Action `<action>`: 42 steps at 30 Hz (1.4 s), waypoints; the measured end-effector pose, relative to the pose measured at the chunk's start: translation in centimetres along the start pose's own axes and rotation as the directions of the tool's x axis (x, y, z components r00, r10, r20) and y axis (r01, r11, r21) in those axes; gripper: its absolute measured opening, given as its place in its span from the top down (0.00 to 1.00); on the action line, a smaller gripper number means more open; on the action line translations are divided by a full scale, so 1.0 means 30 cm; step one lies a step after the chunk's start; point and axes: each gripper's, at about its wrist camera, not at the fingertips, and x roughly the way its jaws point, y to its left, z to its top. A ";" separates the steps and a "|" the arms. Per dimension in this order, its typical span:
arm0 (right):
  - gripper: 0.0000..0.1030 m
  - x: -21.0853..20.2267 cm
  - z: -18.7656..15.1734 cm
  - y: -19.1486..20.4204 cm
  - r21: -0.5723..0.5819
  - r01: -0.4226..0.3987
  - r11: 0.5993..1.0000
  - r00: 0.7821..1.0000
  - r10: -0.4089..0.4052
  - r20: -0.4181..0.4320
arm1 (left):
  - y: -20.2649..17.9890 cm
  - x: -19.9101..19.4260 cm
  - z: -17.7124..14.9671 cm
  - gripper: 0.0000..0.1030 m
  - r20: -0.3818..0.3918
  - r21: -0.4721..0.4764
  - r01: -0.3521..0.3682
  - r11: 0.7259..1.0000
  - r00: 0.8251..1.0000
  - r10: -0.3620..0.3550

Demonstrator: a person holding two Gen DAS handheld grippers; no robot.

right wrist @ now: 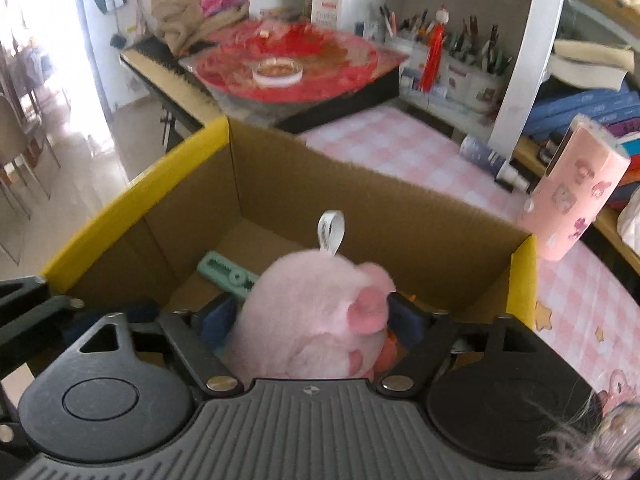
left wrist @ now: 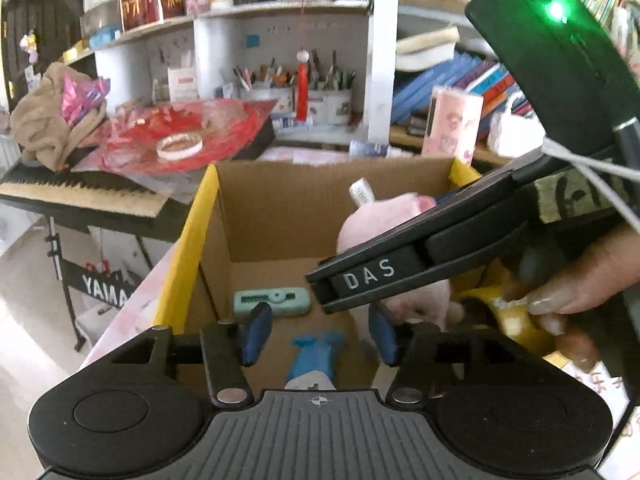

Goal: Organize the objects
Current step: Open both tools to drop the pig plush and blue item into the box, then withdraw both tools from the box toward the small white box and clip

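Pink plush toy (right wrist: 316, 316) sits low inside the cardboard box (right wrist: 400, 208), between the spread jaws of our right gripper (right wrist: 316, 320), while our left gripper (left wrist: 318, 334) hangs open over the box floor; next we judge both must lift out clear.

Total clutter back there: a Yamaha keyboard (left wrist: 80, 196) with a beige cloth bundle (left wrist: 48, 120) and a red plastic sheet (left wrist: 208, 136) on top; a tape roll (left wrist: 179, 146) sits on the sheet. Pen pots (left wrist: 304, 96) and a red tassel (left wrist: 301, 88) on the shelf; stacked books (left wrist: 460, 84) further right.
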 end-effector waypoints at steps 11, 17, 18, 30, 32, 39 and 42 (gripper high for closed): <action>0.04 -0.212 -0.003 -0.022 0.151 0.031 0.988 0.973 -0.065 0.223 | 0.032 -0.204 0.021 0.12 0.188 -0.026 -0.018 0.999 0.982 0.023; 0.04 -0.358 -0.061 -0.019 0.248 0.083 0.965 0.941 -0.157 0.298 | 0.086 -0.314 0.002 0.08 0.249 -0.081 -0.051 0.995 0.966 0.070; 0.04 -0.381 -0.079 -0.011 0.256 0.095 0.962 0.935 -0.174 0.308 | 0.095 -0.328 -0.003 0.08 0.251 -0.093 -0.056 0.994 0.965 0.078; 0.04 -0.519 -0.362 0.174 0.309 0.250 0.918 0.905 -0.335 0.263 | 0.155 -0.451 -0.173 0.06 0.187 -0.148 -0.074 0.986 0.977 0.101; 0.04 -0.520 -0.416 0.218 0.301 0.257 0.919 0.915 -0.331 0.230 | 0.156 -0.467 -0.214 0.06 0.164 -0.155 -0.072 0.985 0.982 0.098; 0.04 -0.541 -0.537 0.363 0.238 0.280 0.930 0.930 -0.324 0.172 | 0.153 -0.525 -0.320 0.06 0.098 -0.155 -0.066 0.986 0.992 0.082; 0.04 -0.562 -0.578 0.406 0.224 0.292 0.930 0.929 -0.331 0.164 | 0.151 -0.553 -0.344 0.06 0.097 -0.151 -0.066 0.986 0.992 0.082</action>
